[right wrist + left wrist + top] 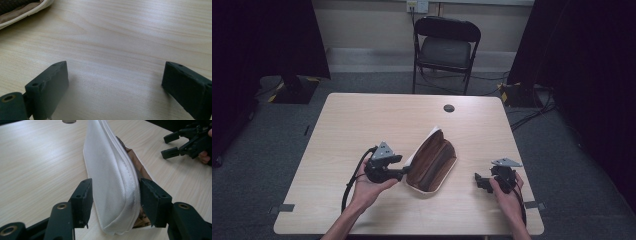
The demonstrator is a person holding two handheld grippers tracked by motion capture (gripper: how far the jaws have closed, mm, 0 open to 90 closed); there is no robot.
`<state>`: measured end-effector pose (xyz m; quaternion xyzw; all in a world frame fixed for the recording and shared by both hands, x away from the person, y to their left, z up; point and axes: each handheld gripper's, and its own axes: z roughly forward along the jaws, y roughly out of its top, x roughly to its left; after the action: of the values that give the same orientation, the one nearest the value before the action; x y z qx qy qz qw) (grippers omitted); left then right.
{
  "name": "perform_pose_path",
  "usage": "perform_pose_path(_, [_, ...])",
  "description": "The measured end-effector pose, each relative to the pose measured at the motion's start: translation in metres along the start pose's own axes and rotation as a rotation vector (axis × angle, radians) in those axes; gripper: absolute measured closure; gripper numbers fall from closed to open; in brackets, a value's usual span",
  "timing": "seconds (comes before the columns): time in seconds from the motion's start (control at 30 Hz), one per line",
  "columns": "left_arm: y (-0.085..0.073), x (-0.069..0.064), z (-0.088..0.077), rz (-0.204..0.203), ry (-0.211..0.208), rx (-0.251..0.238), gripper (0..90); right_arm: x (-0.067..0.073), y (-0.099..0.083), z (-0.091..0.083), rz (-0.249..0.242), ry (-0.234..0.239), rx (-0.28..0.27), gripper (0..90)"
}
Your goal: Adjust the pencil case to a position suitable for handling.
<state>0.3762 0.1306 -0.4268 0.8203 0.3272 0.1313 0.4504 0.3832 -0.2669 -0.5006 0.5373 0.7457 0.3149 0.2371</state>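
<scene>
Pale wood-grain rectangular table point(362, 120) with a small dark round cable port point(449, 108) near its far edge. Beyond it, a black folding metal chair point(446, 47) on grey carpet.

White fabric zip pouch with brown lining point(431, 161) lies near table centre, unzipped, its mouth gaping upward, one white side standing raised.

Left gripper point(403, 173), hand-held just left of the pouch: jaws closed onto the pouch's near end, one outside the white wall, one against the lining.

Right gripper point(478, 180), well right of the pouch, just above bare tabletop: jaws spread wide, holding nothing.
</scene>
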Motion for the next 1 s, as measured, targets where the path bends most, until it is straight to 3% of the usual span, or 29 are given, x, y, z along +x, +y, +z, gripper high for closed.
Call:
perform_pose_path(0.07, [-0.002, -0.002, 0.009, 0.017, -0.004, 0.016, 50.1, 0.000, 0.000, 0.000, 0.000, 0.000, 0.000, 5.6])
perform_pose_path(0.13, [-0.002, -0.001, 0.013, 0.007, -0.017, 0.020, 53.8, 0.000, 0.000, 0.000, 0.000, 0.000, 0.000, 5.6])
perform_pose_path(0.33, [-0.002, -0.001, 0.014, 0.046, -0.032, 0.045, 70.6, 0.000, 0.000, 0.000, 0.000, 0.000, 0.000, 5.6])
perform_pose_path(0.43, [-0.005, 0.001, 0.012, 0.039, -0.065, 0.042, 72.5, 0.000, 0.000, 0.000, 0.000, 0.000, 0.000, 5.5])
perform_pose_path(0.47, [-0.008, 0.002, 0.010, 0.029, -0.093, 0.030, 74.4, 0.000, 0.000, 0.000, 0.000, 0.000, 0.000, 5.6])
perform_pose_path(0.5, [-0.008, 0.002, 0.010, 0.029, -0.093, 0.030, 75.1, 0.000, 0.000, 0.000, 0.000, 0.000, 0.000, 5.6])
perform_pose_path(0.63, [-0.012, -0.002, 0.009, 0.044, -0.166, 0.013, 77.1, 0.000, 0.000, 0.000, 0.001, 0.000, 0.001, 5.6])
perform_pose_path(0.67, [-0.012, -0.005, 0.009, 0.069, -0.196, 0.019, 77.7, 0.000, 0.000, 0.000, 0.000, 0.000, 0.000, 5.6])
perform_pose_path(0.73, [-0.011, -0.007, 0.009, 0.080, -0.218, 0.009, 77.9, 0.000, 0.000, 0.000, 0.000, 0.000, 0.000, 5.6])
perform_pose_path(0.8, [-0.010, -0.010, 0.010, 0.100, -0.234, 0.015, 78.0, 0.000, 0.000, 0.000, 0.000, 0.000, 0.000, 5.6])
perform_pose_path(1.0, [-0.011, -0.007, 0.009, 0.076, -0.240, 0.013, 70.1, 0.000, 0.000, 0.000, 0.000, 0.000, 0.000, 5.6])
